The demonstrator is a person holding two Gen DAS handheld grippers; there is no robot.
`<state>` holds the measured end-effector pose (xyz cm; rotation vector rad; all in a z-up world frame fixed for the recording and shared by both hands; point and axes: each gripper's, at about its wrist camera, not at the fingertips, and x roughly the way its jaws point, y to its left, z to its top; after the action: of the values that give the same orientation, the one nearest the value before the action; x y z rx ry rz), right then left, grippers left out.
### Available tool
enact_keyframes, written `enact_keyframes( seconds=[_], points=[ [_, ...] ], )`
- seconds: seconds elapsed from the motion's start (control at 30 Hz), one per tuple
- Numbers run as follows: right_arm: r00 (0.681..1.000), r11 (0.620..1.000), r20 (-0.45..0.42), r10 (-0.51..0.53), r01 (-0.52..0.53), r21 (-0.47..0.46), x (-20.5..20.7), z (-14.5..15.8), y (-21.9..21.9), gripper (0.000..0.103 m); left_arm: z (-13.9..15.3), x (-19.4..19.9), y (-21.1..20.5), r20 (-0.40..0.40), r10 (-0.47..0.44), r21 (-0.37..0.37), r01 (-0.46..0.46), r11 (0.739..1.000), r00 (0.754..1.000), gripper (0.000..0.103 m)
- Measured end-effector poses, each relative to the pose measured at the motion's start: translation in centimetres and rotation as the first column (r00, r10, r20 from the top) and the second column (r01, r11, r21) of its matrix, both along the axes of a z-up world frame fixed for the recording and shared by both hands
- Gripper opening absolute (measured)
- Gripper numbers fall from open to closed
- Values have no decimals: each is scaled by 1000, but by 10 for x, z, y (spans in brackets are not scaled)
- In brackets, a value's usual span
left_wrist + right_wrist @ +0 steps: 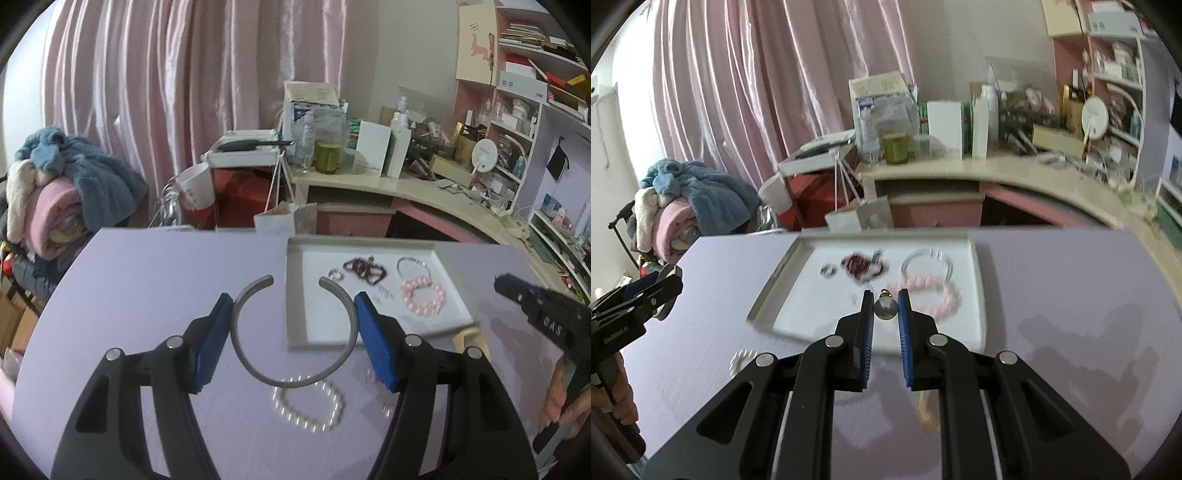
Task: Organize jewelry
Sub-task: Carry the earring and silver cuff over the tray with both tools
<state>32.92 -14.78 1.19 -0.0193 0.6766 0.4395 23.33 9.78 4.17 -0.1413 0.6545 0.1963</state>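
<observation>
Left tongs [293, 325] spread wide but gripping: grey open cuff bangle [291, 332] braced between the two blue pads [373, 343], each pad touching the bangle's outer side; bangle held above the lilac table [147, 295], its open ends pointing away from the camera, its right half over the tray's near-left corner; white pearl bracelet [308, 406] lies on the table just under the bangle, outside the tray; white tray [295, 295] with grey rim sits on the table ahead and right; inside it a dark red bead strand [364, 271], small ring [336, 274], thin silver bangle [412, 266] and pink bead bracelet [424, 297], the pink one touching the silver bangle; right tongs [886, 306] narrowed, pinching a small round grey pendant [885, 307] with a gold loop on top, held over the tray's near part; right-wrist view blurred, tray contents smeared; pink curtain [166, 92] behind.
</observation>
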Motion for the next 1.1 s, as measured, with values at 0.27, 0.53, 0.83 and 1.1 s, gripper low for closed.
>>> enact_keyframes(
  seconds=[0.27, 0.53, 0.83, 1.1],
  points=[
    [999, 1000, -48, -3, 3, -5, 68, -5, 18, 14, 6, 59, 3, 22, -55, 12, 55, 998, 998, 67],
    [985, 999, -172, -32, 27, -34, 112, -48, 42, 14, -10, 104, 7, -1, -76, -4, 76, 997, 997, 67],
    [978, 997, -201, -64, 53, -59, 138, -65, 43, 14, -27, 125, 5, -26, -97, -16, 97, 995, 995, 67],
    [978, 996, -198, -69, 58, -61, 144, -66, 43, 14, -31, 131, 5, -33, -100, -13, 99, 995, 994, 67]
  ],
)
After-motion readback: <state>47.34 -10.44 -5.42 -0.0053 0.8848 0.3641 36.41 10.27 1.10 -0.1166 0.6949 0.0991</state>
